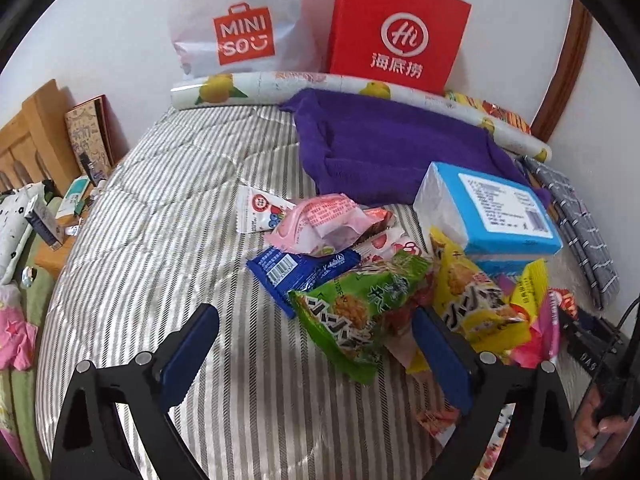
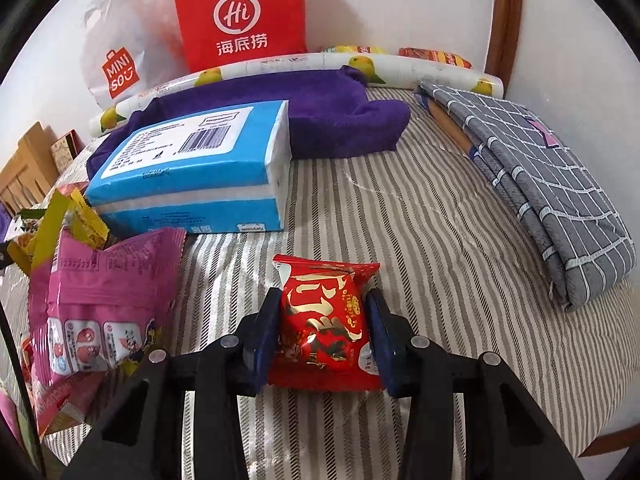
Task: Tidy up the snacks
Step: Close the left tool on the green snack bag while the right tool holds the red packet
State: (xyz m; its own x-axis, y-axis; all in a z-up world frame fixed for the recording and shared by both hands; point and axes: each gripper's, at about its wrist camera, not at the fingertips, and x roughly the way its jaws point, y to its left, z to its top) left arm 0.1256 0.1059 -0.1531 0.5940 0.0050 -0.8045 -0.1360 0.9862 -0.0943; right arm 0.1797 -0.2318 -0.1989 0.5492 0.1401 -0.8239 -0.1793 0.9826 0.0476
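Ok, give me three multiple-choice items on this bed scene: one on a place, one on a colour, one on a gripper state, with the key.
1. Where does the blue tissue pack lie?
A. partly on the purple towel
B. inside the red paper bag
C. on the folded grey checked cloth

2. What colour is the snack packet in the right gripper?
A. green
B. red
C. white

3. What is the state of the left gripper?
A. shut on a green packet
B. shut on nothing
C. open

Key: 1 A, the pack's far edge overlaps the towel. 2 B, the wrapper is red with gold print. 3 C, its fingers stand wide apart over the striped bedding, clamping nothing.
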